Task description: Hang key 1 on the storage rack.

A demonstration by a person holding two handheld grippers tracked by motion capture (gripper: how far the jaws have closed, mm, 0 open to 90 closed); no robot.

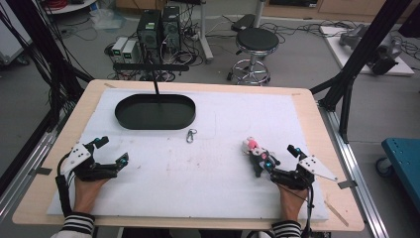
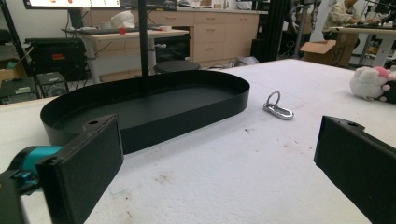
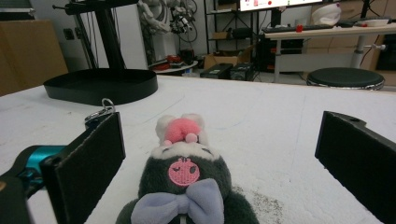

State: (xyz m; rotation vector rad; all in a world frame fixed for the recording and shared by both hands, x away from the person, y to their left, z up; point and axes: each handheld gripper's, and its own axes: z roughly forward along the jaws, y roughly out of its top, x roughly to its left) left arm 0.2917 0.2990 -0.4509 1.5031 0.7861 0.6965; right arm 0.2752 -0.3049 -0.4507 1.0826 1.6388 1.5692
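A white foam mat (image 1: 198,168) covers the wooden bench (image 1: 317,148); a black round stool (image 1: 256,40) stands beyond. Both tongs, left (image 1: 113,150) and right (image 1: 279,155), gape open, the right around a grey plush toy (image 3: 187,191).

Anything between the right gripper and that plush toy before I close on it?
Nothing visible. The right gripper is open, and the plush toy lies on the white mat between its jaws, apart from both. The carabiner and black tray lie farther off, out of the way.
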